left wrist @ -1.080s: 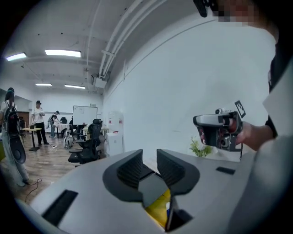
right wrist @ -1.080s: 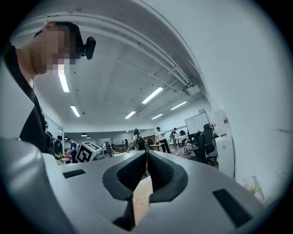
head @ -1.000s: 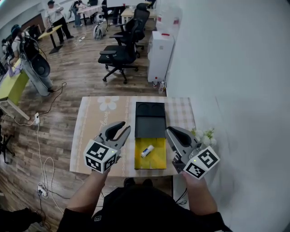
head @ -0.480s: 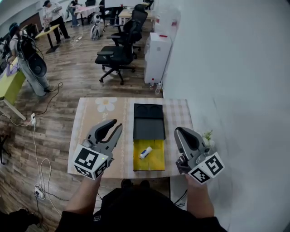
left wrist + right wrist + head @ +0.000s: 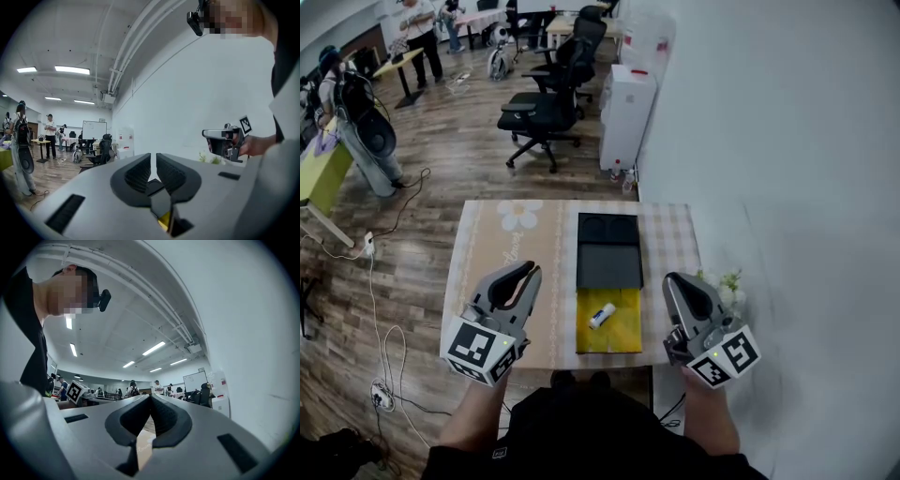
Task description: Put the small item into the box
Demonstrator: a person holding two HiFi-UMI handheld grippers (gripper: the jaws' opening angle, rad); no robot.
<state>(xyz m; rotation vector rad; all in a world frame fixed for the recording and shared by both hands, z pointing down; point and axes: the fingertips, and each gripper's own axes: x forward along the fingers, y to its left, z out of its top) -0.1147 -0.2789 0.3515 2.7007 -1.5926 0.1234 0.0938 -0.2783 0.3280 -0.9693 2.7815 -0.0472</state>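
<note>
A small white item (image 5: 602, 316) lies on the yellow floor of the open box (image 5: 624, 335). The box's black lid (image 5: 609, 253) lies flat behind it on the beige tablecloth (image 5: 502, 253). My left gripper (image 5: 528, 269) hovers left of the box, pointing level, well apart from the item. Its jaws have just been closing; only a thin slit remains and nothing is between them (image 5: 153, 155). My right gripper (image 5: 669, 279) hangs right of the box with its tips touching and nothing held (image 5: 150, 397). In the left gripper view the right gripper (image 5: 220, 140) shows across the table.
A white wall runs along the table's right side, with a small plant (image 5: 727, 286) beside it. Beyond the table stand a white cabinet (image 5: 623, 103) and black office chairs (image 5: 546, 112). People (image 5: 417, 28) are at the far desks. Cables (image 5: 389, 366) lie on the floor at the left.
The left gripper's jaws have narrowed from wide apart to a slit, and it has drawn back and to the left, away from the box. The right gripper has hardly moved.
</note>
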